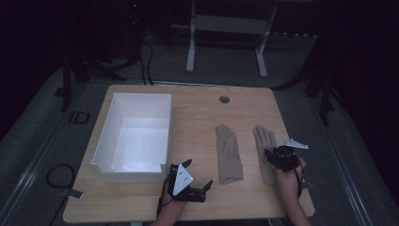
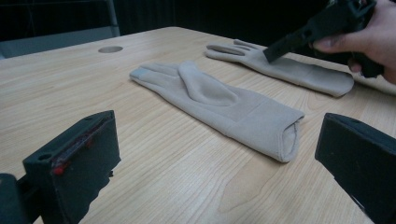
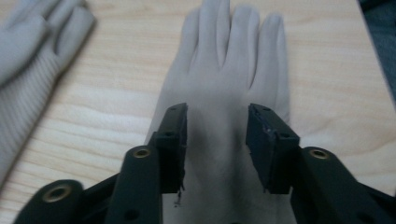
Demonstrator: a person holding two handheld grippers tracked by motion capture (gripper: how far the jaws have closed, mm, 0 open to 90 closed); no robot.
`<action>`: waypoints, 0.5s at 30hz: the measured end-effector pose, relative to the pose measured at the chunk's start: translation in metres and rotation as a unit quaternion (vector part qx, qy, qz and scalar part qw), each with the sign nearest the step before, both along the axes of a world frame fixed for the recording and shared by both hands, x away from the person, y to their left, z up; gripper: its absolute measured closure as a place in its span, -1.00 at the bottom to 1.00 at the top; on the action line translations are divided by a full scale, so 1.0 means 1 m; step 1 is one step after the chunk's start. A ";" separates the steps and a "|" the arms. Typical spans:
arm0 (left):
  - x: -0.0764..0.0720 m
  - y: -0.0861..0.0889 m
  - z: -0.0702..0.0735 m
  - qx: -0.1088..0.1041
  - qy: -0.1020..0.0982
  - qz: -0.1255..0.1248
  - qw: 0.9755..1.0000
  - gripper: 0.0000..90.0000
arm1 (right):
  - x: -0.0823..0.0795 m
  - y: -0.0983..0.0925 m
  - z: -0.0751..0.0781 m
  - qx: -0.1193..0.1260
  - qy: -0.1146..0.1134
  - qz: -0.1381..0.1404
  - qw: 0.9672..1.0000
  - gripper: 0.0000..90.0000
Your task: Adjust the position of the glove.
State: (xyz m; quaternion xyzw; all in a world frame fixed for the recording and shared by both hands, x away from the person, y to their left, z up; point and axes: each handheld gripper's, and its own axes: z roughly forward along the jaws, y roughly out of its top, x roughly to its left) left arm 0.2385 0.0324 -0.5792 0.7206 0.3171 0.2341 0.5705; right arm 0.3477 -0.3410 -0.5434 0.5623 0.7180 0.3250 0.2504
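On the left of the bench (image 1: 197, 106), as I see it from the high view, stands a white open box (image 1: 136, 134), its long side running away from me. Just off its near right corner rests my left tool (image 1: 197, 176), low over the wood with the grey plate on top. From the left gripper view its two black jaws stand wide apart with bare wood between them, so that tool is open and grips nothing.

Moving right, the first beige glove (image 1: 228, 153) lies flat near the middle of the bench, fingers pointing away from me and cuff toward the near edge. In the left gripper view this same glove (image 2: 219, 105) lies ahead of the left tool, apart from it, with its open cuff turned my way.

Next comes the second beige glove (image 1: 266, 150), lying flat beside the first and parallel to it, a strip of wood between the two. My right tool (image 1: 272, 154) is over this glove, my hand (image 1: 288, 181) behind it. In the right gripper view the jaws stand part-way open, one on either side of the back of the glove (image 3: 224, 93), just below its fingers. The pads are spread, not pinching any cloth; I cannot tell whether the tips touch the fabric.
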 end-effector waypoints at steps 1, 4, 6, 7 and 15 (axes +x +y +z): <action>0.000 0.000 0.000 0.000 0.000 0.000 1.000 -1.00 | 0.000 -0.002 0.003 0.002 -0.005 0.007 1.000 0.24; 0.000 0.000 0.000 0.000 0.000 0.000 1.000 -1.00 | 0.003 -0.010 0.012 -0.003 -0.008 0.037 0.999 0.24; 0.000 0.000 0.000 0.001 0.000 0.000 1.000 -1.00 | 0.004 -0.011 0.014 -0.002 -0.007 0.044 0.999 0.23; 0.000 0.000 0.000 0.000 0.001 0.001 1.000 -1.00 | 0.005 -0.013 0.015 -0.008 -0.003 0.079 0.997 0.24; 0.000 0.000 0.000 0.001 0.000 0.000 1.000 -1.00 | 0.005 -0.024 0.005 -0.014 0.014 0.104 0.994 0.24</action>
